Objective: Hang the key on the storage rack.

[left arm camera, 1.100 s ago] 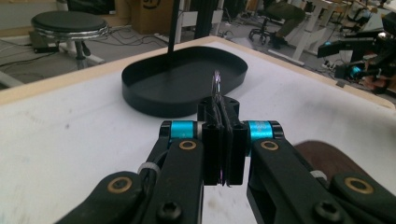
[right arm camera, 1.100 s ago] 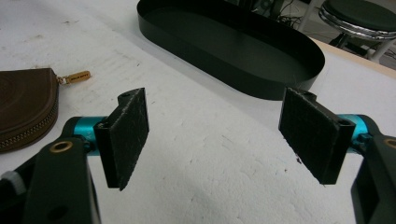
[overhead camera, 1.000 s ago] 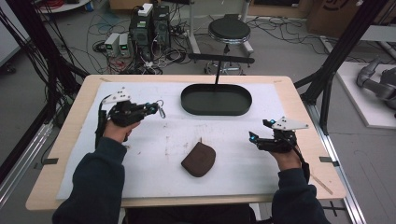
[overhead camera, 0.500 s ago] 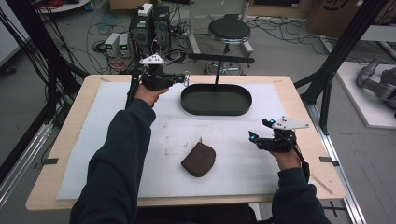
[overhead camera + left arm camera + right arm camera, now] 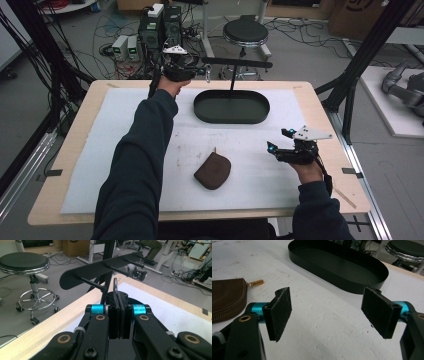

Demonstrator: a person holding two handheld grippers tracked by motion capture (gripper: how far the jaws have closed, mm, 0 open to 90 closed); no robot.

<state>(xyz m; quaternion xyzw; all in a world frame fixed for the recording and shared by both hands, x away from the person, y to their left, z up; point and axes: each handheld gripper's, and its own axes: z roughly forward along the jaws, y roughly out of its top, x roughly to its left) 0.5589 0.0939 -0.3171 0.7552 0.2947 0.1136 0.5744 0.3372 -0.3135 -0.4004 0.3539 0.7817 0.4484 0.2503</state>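
At the table's far edge, my left gripper (image 5: pixel 199 71) is held up by the left end of a black peg rack (image 5: pixel 236 62). Its jaws (image 5: pixel 119 307) are shut on a thin metal ring (image 5: pixel 115 287), which stands up between the pads just short of the rack's bar (image 5: pixel 100 270) and its pegs. The ring shows as a small silvery glint (image 5: pixel 207 74) in the high view. My right gripper (image 5: pixel 274 148) rests low at the right of the white mat, open, nothing between its pads (image 5: pixel 328 307). A brown zip pouch (image 5: pixel 212 170) (image 5: pixel 227 297) lies left of it.
A black oval tray (image 5: pixel 200 107) sits on the mat under the rack; its near wall (image 5: pixel 332 281) is ahead of the right gripper. The rack's post rises from the tray's back. A stool (image 5: pixel 245 31), cables and boxes stand on the floor beyond the table.
My left hand has swung from the mat's left side to the table's far edge, rising to the rack's left end with its jaws still shut. The right hand has stayed put.
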